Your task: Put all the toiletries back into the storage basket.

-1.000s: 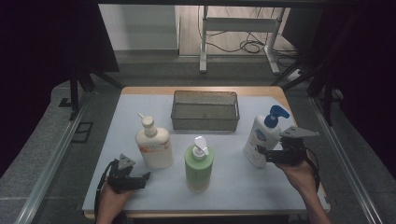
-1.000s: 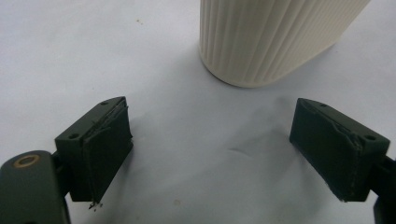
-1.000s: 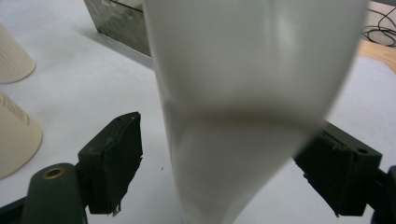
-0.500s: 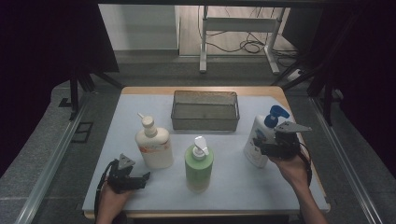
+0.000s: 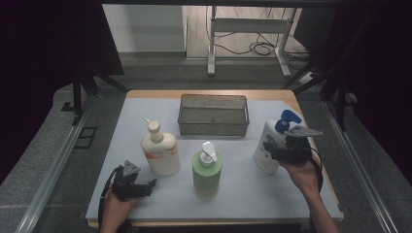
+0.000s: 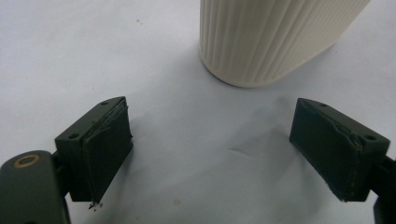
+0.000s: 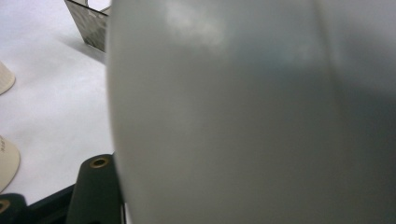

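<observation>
High view: a bench covered in pale sheeting carries three pump bottles and a wire basket. The white bottle, with a blue pump, stands upright near the right edge, in front of and to the right of the basket. The right gripper reaches it from the right at mid-body; its jaws have just been closing with the bottle between them. Whether the pads already press on the wall cannot be told, since the right gripper view is too close: there the white bottle's body looms directly ahead, with part of one jaw arm at its lower left.

The left gripper rests low at the front left of the bench, just in front of the cream bottle. In the left gripper view its jaws are spread wide with nothing between them, and the ribbed base of the cream bottle stands ahead, apart from both. The green bottle stands upright between the two hands, touched by neither.
</observation>
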A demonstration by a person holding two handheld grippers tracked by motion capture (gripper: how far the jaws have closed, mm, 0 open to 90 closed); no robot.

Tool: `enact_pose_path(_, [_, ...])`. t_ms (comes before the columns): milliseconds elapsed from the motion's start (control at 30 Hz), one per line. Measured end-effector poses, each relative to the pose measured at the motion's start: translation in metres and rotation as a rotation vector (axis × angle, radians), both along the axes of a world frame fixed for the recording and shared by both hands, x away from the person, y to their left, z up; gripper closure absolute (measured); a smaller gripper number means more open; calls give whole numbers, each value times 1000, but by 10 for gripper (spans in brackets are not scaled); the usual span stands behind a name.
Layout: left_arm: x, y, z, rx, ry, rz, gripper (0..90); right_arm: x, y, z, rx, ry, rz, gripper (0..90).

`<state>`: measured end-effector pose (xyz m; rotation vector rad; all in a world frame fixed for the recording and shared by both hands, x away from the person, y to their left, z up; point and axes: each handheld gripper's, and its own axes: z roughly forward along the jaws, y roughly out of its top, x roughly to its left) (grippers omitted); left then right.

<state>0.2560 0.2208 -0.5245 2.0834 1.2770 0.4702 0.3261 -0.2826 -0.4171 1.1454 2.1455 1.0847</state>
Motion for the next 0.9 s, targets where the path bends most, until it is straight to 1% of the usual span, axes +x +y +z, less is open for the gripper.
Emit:
enact_pose_path(67, [0,0,0,0,0,0,124,0,0,1,-3,2,4,372])
enact_pose_path(133, [0,0,0,0,0,0,124,-1,1,2,-9,6,26,374])
enact_pose_path(167, [0,0,0,0,0,0,124,-1,1,2,-9,6,26,374])
enact_pose_path(200, [0,0,0,0,0,0,124,-1,2,2,1,15,42,374])
enact_pose_path(300, [0,0,0,0,0,0,124,-1,2,4,14,20,55,375])
enact_pose_path(433, [0,0,0,0,0,0,124,-3,5,12,25,15,66,375])
enact_pose_path(467, [0,0,0,0,0,0,124,-2,6,15,20,11,72,375])
enact_pose_path(500, [0,0,0,0,0,0,124,-2,6,15,20,11,72,375])
enact_pose_path(600, [0,0,0,-2,1,3,124,-2,9,22,17,5,83,376])
enact_pose_path(900, [0,0,0,0,0,0,124,0,15,30,11,3,107,375])
